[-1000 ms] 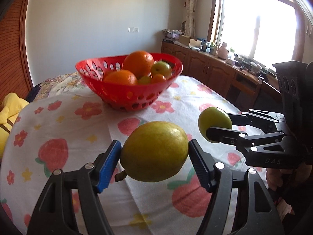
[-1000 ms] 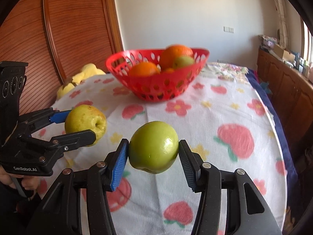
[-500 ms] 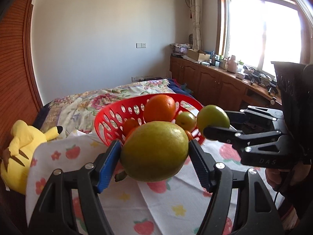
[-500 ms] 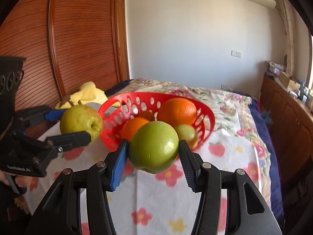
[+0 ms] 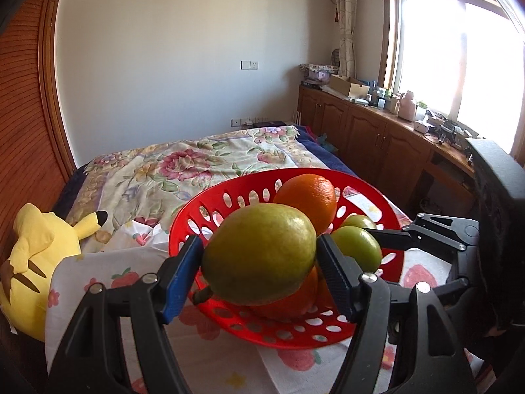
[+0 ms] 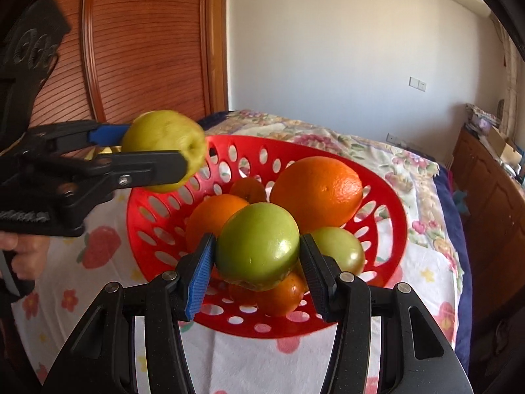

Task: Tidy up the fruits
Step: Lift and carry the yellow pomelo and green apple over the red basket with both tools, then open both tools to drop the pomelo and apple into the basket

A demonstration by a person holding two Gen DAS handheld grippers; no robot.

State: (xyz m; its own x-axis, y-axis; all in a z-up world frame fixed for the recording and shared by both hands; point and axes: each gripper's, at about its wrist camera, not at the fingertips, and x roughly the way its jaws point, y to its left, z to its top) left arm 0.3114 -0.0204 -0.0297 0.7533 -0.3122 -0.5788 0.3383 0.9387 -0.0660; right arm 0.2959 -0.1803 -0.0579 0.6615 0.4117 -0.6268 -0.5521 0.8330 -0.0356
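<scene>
A red perforated basket (image 5: 249, 325) (image 6: 387, 197) stands on the flowered tablecloth and holds several oranges (image 6: 316, 190) and a green fruit (image 6: 341, 249). My left gripper (image 5: 259, 262) is shut on a yellow-green pear (image 5: 259, 257), held above the basket's near left rim; it also shows in the right wrist view (image 6: 164, 151). My right gripper (image 6: 257, 252) is shut on a green apple (image 6: 257, 246), held over the basket's inside; it shows in the left wrist view (image 5: 357, 249).
A yellow plush toy (image 5: 29, 262) lies at the left of the table. A bed with a floral cover (image 5: 183, 164) lies behind. Wooden cabinets (image 5: 377, 138) line the right wall, a wooden door (image 6: 141, 49) stands at the left.
Both grippers have risen and moved forward with their fruit, from low over the tablecloth to above the basket. The basket now fills the lower view.
</scene>
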